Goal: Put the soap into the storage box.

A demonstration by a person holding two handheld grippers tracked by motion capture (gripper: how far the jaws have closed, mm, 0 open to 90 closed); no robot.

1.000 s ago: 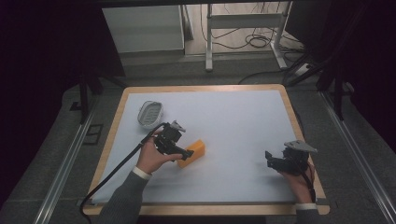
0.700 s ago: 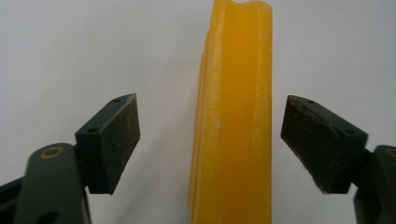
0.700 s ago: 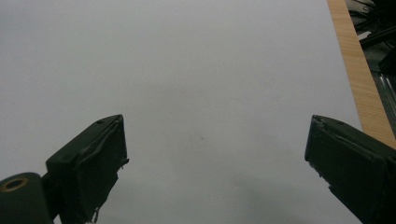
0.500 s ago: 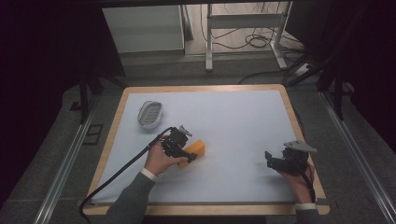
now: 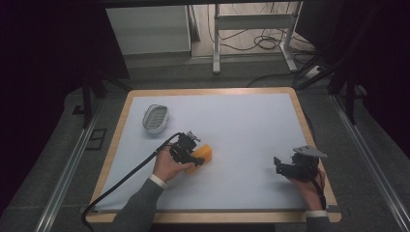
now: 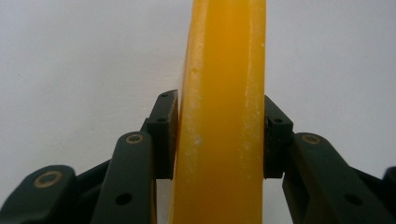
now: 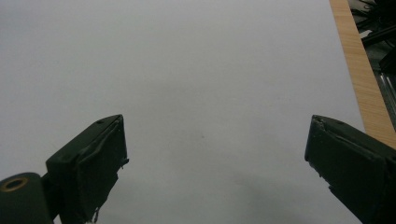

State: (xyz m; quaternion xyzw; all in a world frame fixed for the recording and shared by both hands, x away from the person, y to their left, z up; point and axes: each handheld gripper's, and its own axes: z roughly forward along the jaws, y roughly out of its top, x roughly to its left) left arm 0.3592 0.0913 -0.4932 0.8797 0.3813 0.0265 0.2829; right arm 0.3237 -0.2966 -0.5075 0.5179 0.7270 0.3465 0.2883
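- Two pairs of fingers are working over the white-topped, wood-rimmed table (image 5: pixel 251 121), and mine on the left are the ones doing the job.
- I am pinching the yellow-orange, waxy rectangular block (image 6: pixel 222 116) between the black fingers of my left gripper (image 5: pixel 195 159); in the left gripper view one pad (image 6: pixel 166 135) is pressing against each long face of it.
- I am seeing the block's long axis running straight away from my left fingers, with the block standing on its narrow edge between them rather than lying flat.
- In the high view the block (image 5: pixel 205 153) is sitting left of the table's middle, sticking out past my left gripper toward the centre; whether it is resting on the white surface or just above it I cannot tell.
- I am holding my right gripper (image 5: pixel 282 166) low over the table's near right corner, well apart from the block, with its fingers (image 7: pixel 93 163) spread wide and nothing between them.
- I am judging that the left hand is by far the nearer one, so the coming move belongs to it.
- I am noting the small oval, pale wire-mesh dish (image 5: pixel 155 119) lying beyond and to the left of my left gripper, near the table's left edge, so carrying the block there would mean swinging it back across its own long axis.
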